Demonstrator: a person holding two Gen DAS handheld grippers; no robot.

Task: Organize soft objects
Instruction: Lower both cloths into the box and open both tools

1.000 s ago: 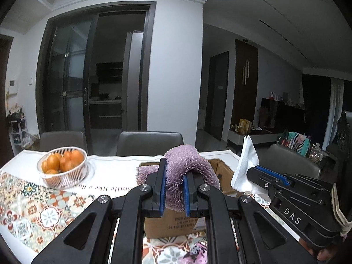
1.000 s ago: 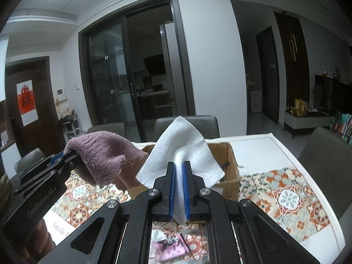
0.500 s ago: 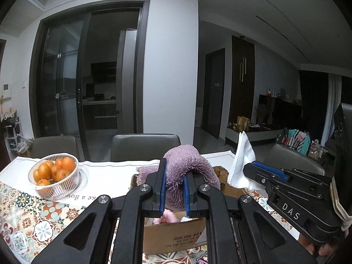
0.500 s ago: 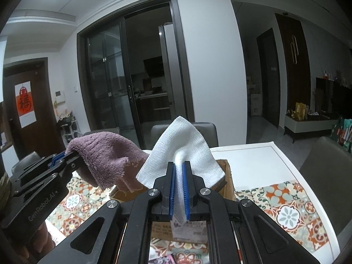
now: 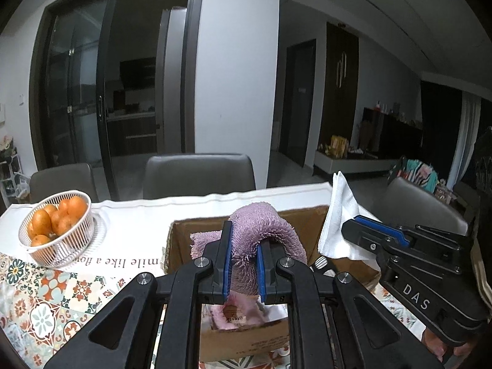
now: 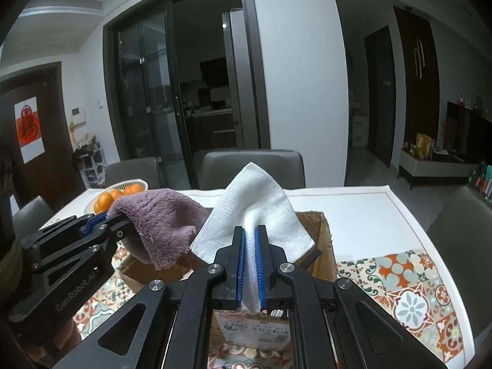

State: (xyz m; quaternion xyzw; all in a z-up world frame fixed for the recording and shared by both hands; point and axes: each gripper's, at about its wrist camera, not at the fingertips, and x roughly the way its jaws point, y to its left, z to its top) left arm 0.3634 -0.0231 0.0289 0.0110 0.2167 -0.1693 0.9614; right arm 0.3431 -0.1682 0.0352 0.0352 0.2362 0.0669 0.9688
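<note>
My left gripper (image 5: 243,261) is shut on a fluffy purple cloth (image 5: 261,230) and holds it over the open cardboard box (image 5: 246,341). The purple cloth also shows in the right wrist view (image 6: 160,221). My right gripper (image 6: 250,261) is shut on a white cloth (image 6: 255,206) above the same box (image 6: 319,246). The white cloth shows at the right in the left wrist view (image 5: 341,215). A pink item (image 5: 236,310) lies inside the box.
A white wire basket of oranges (image 5: 55,230) stands at the left on the table's white runner (image 5: 138,215). Patterned tablecloth (image 6: 409,292) covers the table. Grey chairs (image 5: 200,175) stand behind the table.
Both grippers have moved forward and tilted down over the box, each keeping hold of its cloth. The box interior now shows beneath the left gripper.
</note>
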